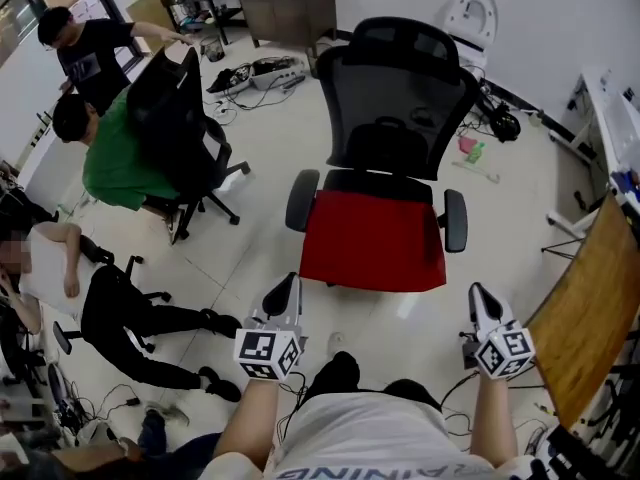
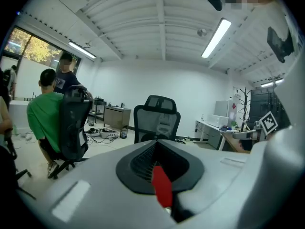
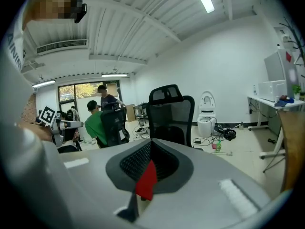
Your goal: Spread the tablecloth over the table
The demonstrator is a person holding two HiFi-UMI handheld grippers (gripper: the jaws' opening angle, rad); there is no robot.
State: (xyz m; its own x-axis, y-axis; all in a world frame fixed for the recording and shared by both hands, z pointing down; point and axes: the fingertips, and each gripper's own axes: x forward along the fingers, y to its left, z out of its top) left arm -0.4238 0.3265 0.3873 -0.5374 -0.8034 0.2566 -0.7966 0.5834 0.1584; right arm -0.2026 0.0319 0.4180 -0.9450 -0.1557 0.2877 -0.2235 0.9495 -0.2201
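Closest to you, your two forearms reach out over your white shirt (image 1: 380, 433), each carrying a hand-held gripper with its marker cube. The left hand-held gripper (image 1: 291, 281) is clenched, its jaws pressed together. A thin red sliver (image 2: 161, 187) shows at the seam in the left gripper view, and you cannot tell whether it is cloth or part of the tool. The right hand-held gripper (image 1: 475, 291) is clenched too, with a matching red sliver (image 3: 145, 182) at its seam. No cloth hangs between the two grippers in the head view. Only pale floor (image 1: 400, 318) and your dark shoe (image 1: 335, 370) show there.

Just beyond the fingertips stands a black mesh office chair (image 1: 400, 98), facing you. The red tablecloth (image 1: 375, 238) lies over its seat, between the armrests, with its near edge dropping over the front. Both grippers sit near that front edge, one off each corner. From above you cannot tell if either touches it.

To your right, the curved edge of a wooden surface (image 1: 590, 308) runs along the frame, well apart from the chair.

Farther left, a person in a green shirt (image 1: 115, 158) sits in another black chair (image 1: 175, 118). A person in dark clothes (image 1: 90, 53) stands behind them. At the far wall are a brown cabinet (image 1: 290, 8) and tangled cables (image 1: 255, 73) on the floor.
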